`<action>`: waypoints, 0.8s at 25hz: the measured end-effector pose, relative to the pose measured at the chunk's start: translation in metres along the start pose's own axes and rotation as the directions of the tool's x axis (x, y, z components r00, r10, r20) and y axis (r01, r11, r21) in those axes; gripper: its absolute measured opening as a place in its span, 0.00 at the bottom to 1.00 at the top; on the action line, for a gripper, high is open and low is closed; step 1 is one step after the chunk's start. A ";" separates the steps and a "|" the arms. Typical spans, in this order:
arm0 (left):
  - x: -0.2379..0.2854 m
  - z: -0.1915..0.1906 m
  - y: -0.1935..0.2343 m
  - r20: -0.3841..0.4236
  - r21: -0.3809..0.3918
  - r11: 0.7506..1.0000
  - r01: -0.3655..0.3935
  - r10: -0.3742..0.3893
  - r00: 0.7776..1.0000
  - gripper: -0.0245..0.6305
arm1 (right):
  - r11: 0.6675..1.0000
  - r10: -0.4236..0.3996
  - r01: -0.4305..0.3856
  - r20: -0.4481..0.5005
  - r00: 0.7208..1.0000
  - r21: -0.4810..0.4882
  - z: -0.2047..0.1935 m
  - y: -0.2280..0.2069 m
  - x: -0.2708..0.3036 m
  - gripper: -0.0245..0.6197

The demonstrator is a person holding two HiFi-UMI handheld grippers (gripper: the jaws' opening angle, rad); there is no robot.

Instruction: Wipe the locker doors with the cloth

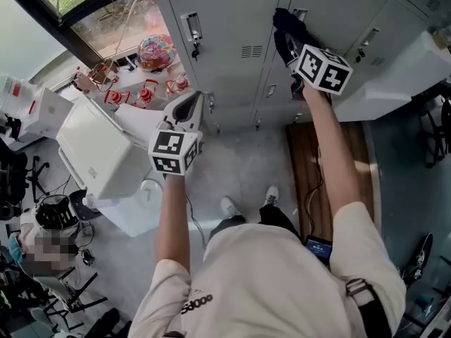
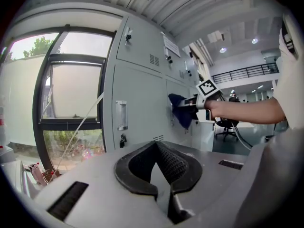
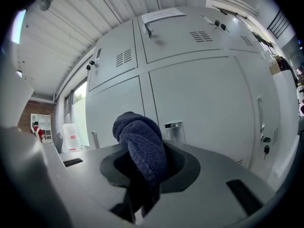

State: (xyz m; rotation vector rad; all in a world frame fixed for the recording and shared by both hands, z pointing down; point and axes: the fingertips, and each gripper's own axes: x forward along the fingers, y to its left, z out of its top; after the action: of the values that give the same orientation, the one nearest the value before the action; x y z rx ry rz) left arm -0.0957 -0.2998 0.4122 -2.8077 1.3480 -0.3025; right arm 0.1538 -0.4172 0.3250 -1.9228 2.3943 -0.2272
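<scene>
**Head view.** The right gripper [image 1: 290,42] is up at the grey lockers [image 1: 232,20]. Its jaws are clamped on a dark blue cloth [image 1: 285,20], which lies against a door just beside a handle [image 1: 299,13]. The left gripper [image 1: 187,108] hangs lower, clear of the doors. Print at the hem of the shirt [image 1: 275,287] looks like "3000", though this is not certain. A white box [image 1: 99,153] stands at the left. A wooden board [image 1: 310,164] lies on the floor at the foot of the lockers.

**Left gripper view.** The left gripper [image 2: 156,148] has its jaws meeting at the tips, with nothing between them. Ahead, the right gripper [image 2: 195,101] presses the cloth [image 2: 180,110] to a lower door. A window [image 2: 71,103] fills the left. A sheet [image 2: 171,46] on an upper door carries writing too small to read.

**Right gripper view.** The right gripper [image 3: 142,170] is closed tight on the cloth [image 3: 140,141]. The cloth bulges above the jaws and hides part of the door [image 3: 204,103]. The sheet [image 3: 161,14] overhead is unreadable here as well. Keys [image 3: 266,148] hang in a lock at the right.
</scene>
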 end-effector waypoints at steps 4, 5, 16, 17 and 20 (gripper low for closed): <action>0.006 0.041 -0.005 0.070 0.025 1.000 -0.016 0.014 0.997 0.06 | 0.996 0.052 -0.055 -0.041 0.998 -0.074 -0.004 -0.018 -0.044 0.17; 0.008 0.051 -0.007 0.087 0.031 0.999 -0.022 0.020 0.996 0.06 | 0.993 0.061 -0.066 -0.055 0.997 -0.098 -0.005 -0.022 -0.054 0.17; 0.021 0.136 -0.050 0.218 0.118 0.992 -0.035 0.009 0.976 0.06 | 0.957 0.136 -0.143 -0.046 0.990 -0.251 0.028 -0.024 -0.132 0.17; 0.021 0.141 -0.053 0.222 0.132 0.991 -0.038 0.007 0.975 0.06 | 0.952 0.146 -0.150 -0.036 0.989 -0.268 0.033 -0.019 -0.136 0.17; 0.020 0.149 -0.061 0.231 0.156 0.987 -0.038 0.001 0.973 0.06 | 0.931 0.162 -0.157 -0.011 0.987 -0.328 0.041 -0.003 -0.144 0.17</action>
State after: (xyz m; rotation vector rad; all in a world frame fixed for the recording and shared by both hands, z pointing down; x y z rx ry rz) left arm -0.0098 -0.2873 0.2753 -2.6011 1.2416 -0.0765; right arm 0.1941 -0.2810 0.2792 -1.8182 2.7016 0.2111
